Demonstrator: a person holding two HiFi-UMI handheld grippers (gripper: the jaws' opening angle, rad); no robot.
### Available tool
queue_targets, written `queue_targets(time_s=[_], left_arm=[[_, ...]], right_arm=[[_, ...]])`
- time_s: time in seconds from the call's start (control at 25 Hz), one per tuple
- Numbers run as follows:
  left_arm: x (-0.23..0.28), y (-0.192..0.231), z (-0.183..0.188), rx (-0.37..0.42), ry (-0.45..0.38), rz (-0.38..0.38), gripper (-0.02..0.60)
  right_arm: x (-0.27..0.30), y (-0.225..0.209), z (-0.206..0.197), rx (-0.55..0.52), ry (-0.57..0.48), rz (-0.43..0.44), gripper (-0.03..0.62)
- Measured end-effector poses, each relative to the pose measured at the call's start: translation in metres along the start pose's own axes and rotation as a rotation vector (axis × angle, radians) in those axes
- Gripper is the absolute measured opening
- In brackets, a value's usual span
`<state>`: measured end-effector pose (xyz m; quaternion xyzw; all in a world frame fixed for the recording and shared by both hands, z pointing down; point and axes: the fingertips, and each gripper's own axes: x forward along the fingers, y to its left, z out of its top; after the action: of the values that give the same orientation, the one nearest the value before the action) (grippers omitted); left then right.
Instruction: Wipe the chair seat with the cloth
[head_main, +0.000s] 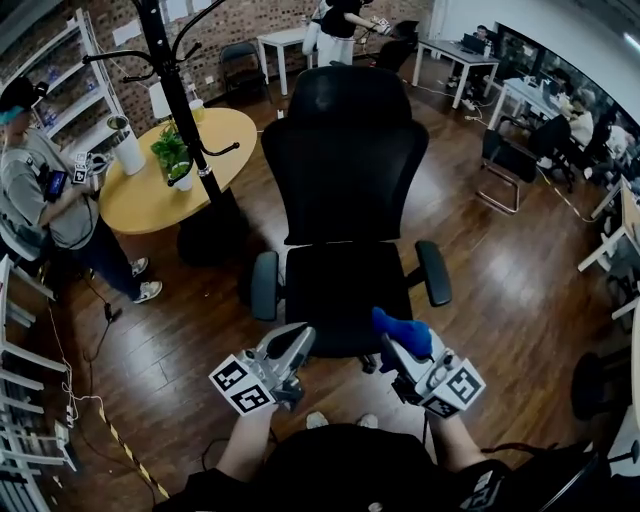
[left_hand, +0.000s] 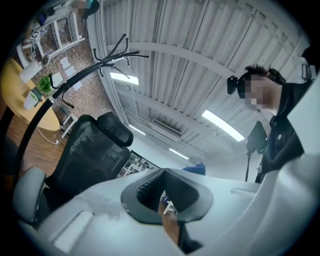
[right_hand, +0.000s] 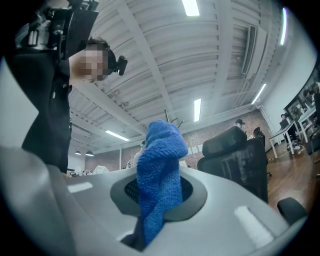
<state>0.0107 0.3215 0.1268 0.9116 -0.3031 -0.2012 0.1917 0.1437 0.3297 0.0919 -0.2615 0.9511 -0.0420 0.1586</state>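
your left tongs (head_main: 297, 343): clenched, empty | your right tongs (head_main: 398, 352): clamped on the blue cloth (head_main: 402, 331) | cloth: soft, light, floppy, so hold its bunched middle | chair seat (head_main: 335, 290): black, cloth over its front right corner

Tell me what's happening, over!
Left hand-held gripper shut, empty. Right hand-held gripper shut on fluffy blue cloth, at front edge of black office chair's seat. Nothing blocking seat.

A black chair (head_main: 344, 180) is carried by the wooden floor (head_main: 500, 270); a potted plant (head_main: 172, 152) is set on the round counter (head_main: 150, 195).
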Motion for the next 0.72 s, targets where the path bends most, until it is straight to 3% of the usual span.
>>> queue_targets(time_s=[0.2, 0.72], left_arm=[[0.024, -0.013, -0.007, 0.018, 0.020, -0.039, -0.003], [0.034, -0.026, -0.011, 0.026, 0.018, -0.035, -0.003]], right_arm=[[-0.016, -0.008, -0.004, -0.003, -0.004, -0.010, 0.037], [-0.022, -0.006, -0.006, 0.013, -0.009, 0.012, 0.037]])
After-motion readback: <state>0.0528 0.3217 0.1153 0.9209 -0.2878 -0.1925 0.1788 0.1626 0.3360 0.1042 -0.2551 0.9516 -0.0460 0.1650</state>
